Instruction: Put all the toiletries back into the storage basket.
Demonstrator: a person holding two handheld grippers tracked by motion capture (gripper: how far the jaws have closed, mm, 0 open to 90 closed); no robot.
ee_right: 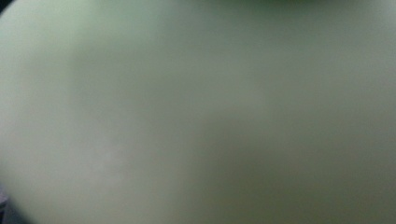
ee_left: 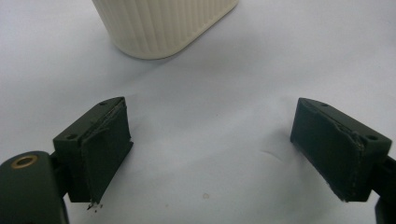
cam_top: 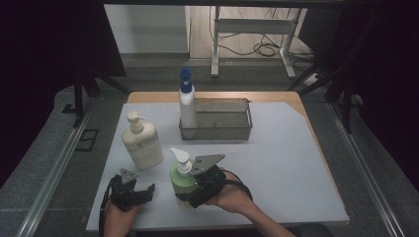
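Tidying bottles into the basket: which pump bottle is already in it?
The white bottle with the blue pump, upright in the wire basket's left end; the others stand on the table.

Smooth plastic green bottle [cam_top: 182,181]

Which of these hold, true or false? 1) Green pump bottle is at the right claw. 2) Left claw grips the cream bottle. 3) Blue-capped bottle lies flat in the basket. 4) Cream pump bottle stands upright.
1) True: the green pump bottle sits against the right claw.
2) False: the left claw is open and holds nothing; the cream pump bottle stands apart.
3) False: the blue-capped bottle stands upright at the wire basket left end.
4) True.
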